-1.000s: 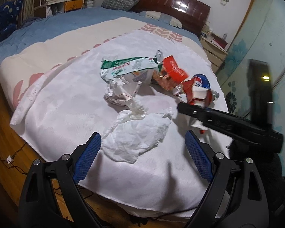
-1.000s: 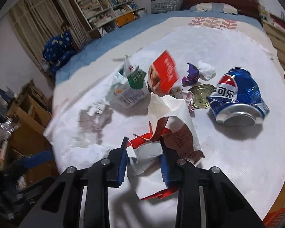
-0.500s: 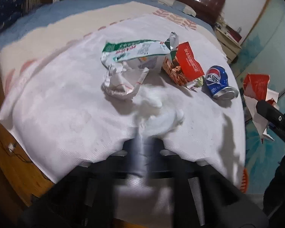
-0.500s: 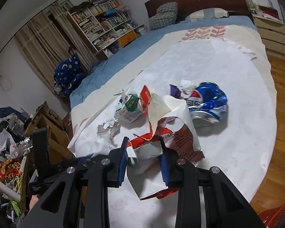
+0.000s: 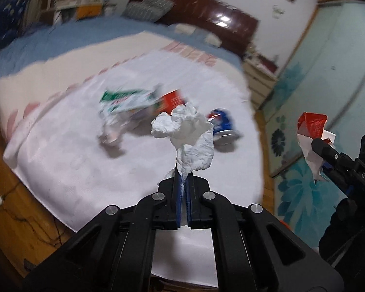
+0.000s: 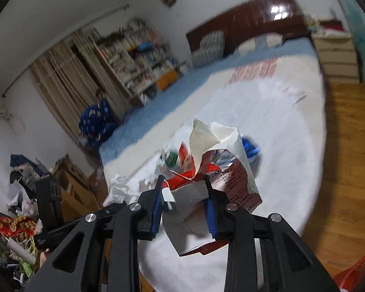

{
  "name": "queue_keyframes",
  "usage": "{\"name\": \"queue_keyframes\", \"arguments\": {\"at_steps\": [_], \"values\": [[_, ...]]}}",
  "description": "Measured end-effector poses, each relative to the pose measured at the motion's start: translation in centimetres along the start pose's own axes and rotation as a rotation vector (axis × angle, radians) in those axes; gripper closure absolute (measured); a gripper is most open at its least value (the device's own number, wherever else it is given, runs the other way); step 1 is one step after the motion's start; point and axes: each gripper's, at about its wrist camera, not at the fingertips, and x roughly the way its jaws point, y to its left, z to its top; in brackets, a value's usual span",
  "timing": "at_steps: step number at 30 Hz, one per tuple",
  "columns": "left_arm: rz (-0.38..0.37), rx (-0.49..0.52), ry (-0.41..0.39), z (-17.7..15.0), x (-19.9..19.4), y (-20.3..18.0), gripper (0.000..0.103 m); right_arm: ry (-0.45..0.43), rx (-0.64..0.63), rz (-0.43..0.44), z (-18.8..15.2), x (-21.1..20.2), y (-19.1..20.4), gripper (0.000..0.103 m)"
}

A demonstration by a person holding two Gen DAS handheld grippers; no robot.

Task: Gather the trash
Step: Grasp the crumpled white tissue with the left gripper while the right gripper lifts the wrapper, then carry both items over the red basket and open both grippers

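Note:
My left gripper [image 5: 182,178] is shut on a crumpled white tissue [image 5: 186,135] and holds it above the white sheet [image 5: 73,150]. My right gripper [image 6: 183,189] is shut on a torn red and white carton [image 6: 221,170], lifted off the bed; it also shows in the left wrist view [image 5: 312,131] at the right. On the sheet lie a green and white wrapper [image 5: 124,102], a red packet [image 5: 171,99] and a crushed blue Pepsi can [image 5: 221,124].
The bed with blue cover [image 5: 48,41] has a dark headboard [image 5: 206,17]. A nightstand [image 6: 335,56] and wood floor [image 6: 345,170] lie right of the bed. A red basket [image 6: 357,272] sits on the floor. A bookshelf [image 6: 138,58] and clutter stand left.
My left gripper closed on the white tissue and lifted it off the sheet. My right gripper carried the torn carton up and away from the bed.

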Motion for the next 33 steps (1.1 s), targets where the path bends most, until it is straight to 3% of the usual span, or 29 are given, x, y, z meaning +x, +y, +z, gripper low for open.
{"name": "queue_keyframes", "arguments": {"at_steps": [3, 7, 10, 14, 19, 21, 24, 26, 30, 33], "values": [[-0.059, 0.076, -0.047, 1.1, -2.0, -5.1, 0.100, -0.094, -0.015, -0.031, 0.3, -7.3, -1.1, 0.072], [-0.179, 0.199, -0.050, 1.7, -2.3, -14.5, 0.100, -0.203, -0.043, -0.190, -0.9, -17.9, -5.0, 0.072], [-0.306, 0.254, 0.002, 1.2, -0.4, -21.8, 0.100, -0.247, 0.018, -0.313, -3.1, -24.6, -9.5, 0.072], [-0.432, 0.369, 0.161, -2.2, 5.2, -31.8, 0.100, -0.217, 0.138, -0.454, -7.7, -29.2, -16.7, 0.072], [-0.454, 0.548, 0.475, -11.8, 15.5, -41.2, 0.100, -0.070, 0.400, -0.610, -15.8, -29.5, -27.2, 0.072], [-0.388, 0.675, 0.579, -17.4, 20.0, -43.7, 0.100, -0.006, 0.524, -0.633, -19.6, -28.6, -30.9, 0.072], [-0.334, 0.731, 0.765, -22.4, 24.6, -44.7, 0.100, 0.113, 0.628, -0.728, -24.4, -26.6, -34.7, 0.072], [-0.334, 0.758, 0.802, -23.3, 25.5, -45.7, 0.100, 0.134, 0.685, -0.709, -26.5, -25.5, -36.0, 0.071], [-0.307, 0.800, 0.839, -23.9, 26.5, -46.0, 0.100, 0.126, 0.725, -0.683, -27.5, -24.8, -37.1, 0.065], [-0.289, 0.814, 0.840, -24.3, 26.6, -46.6, 0.097, 0.123, 0.721, -0.693, -27.9, -24.5, -37.3, 0.047]]}}
